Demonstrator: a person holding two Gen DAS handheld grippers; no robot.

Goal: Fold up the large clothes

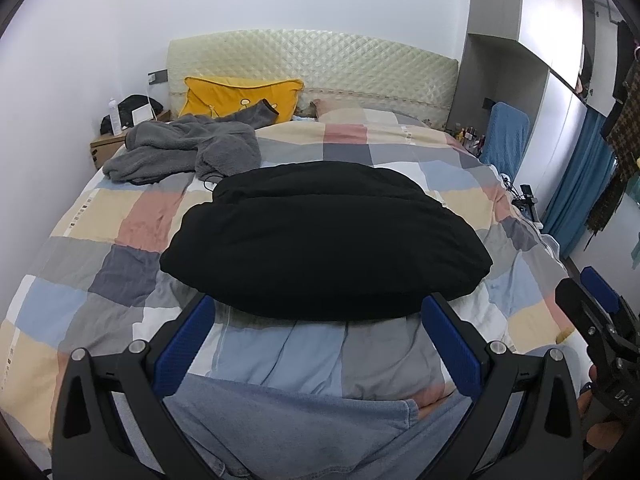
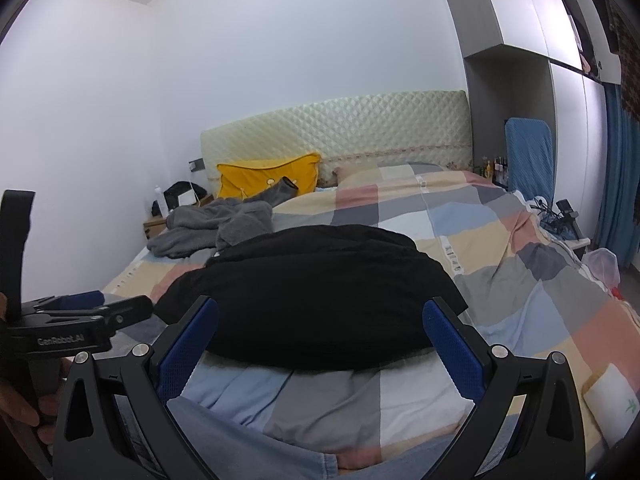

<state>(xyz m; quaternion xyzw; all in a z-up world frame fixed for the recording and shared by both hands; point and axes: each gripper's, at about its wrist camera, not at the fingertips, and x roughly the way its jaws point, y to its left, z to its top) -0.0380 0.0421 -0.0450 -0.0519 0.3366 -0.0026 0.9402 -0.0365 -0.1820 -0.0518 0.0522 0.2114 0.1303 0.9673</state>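
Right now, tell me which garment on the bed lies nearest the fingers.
The black garment, lying flattened mid-bed just beyond both open grippers. The grey fleece garment lies crumpled farther back, near the yellow pillow.

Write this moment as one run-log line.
left gripper: open, empty | right gripper: open, empty | black garment: folded on checked quilt | grey garment: crumpled, unfolded

a black garment (image 1: 324, 236) is seen folded into a thick, rounded bundle, laid flat mid-bed on the checked quilt (image 1: 132, 220), a crease crossing its far part.
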